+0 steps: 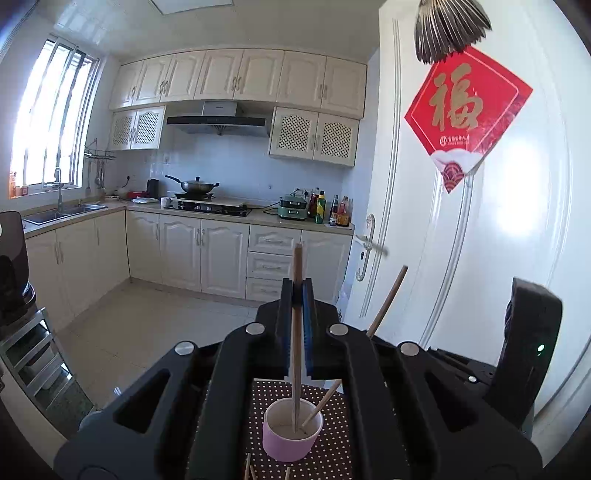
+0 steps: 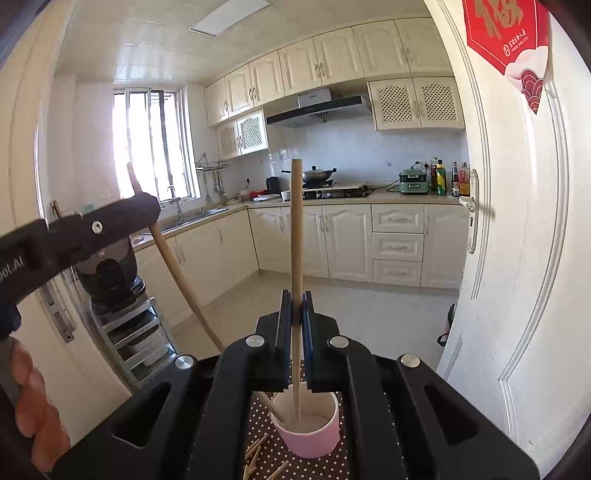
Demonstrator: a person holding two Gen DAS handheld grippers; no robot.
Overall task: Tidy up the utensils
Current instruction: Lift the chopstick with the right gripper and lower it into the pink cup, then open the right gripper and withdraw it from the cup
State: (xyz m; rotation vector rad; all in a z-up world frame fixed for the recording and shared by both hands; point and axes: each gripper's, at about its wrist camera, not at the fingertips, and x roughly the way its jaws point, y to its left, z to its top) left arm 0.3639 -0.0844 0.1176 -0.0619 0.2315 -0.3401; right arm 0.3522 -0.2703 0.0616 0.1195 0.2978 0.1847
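Both grippers are clamped on chopsticks, each on one pale wooden stick. Seen from the left wrist, the left gripper [image 1: 297, 291] pinches its chopstick [image 1: 296, 343] upright, the lower end dipping into the pink cup [image 1: 291, 439] directly below the fingertips; the right gripper's chopstick [image 1: 388, 301] slants past on the right side, its tip also inside that cup. Only this view gives the whole red diamond poster [image 1: 467, 114] on the white door [image 1: 480, 258], bearing a large gold "福" and a line of small print too fine to read, with a dark feather fan [image 1: 448, 27] hanging above it. From the right wrist, the right gripper [image 2: 295, 301] holds its stick [image 2: 296, 258] nearly vertical, the tip down in the cup [image 2: 308, 430] just under the jaws. Only here do the left gripper's body [image 2: 79, 230], with partial white lettering ending in "ot.AI", and the fingers [image 2: 37, 406] of the left hand appear on the left. Loose chopsticks [image 2: 258, 456] lie scattered on the brown polka-dot tabletop [image 2: 332, 463] beside the cup, below the gripper. The cup is pink outside, white inside, and short.
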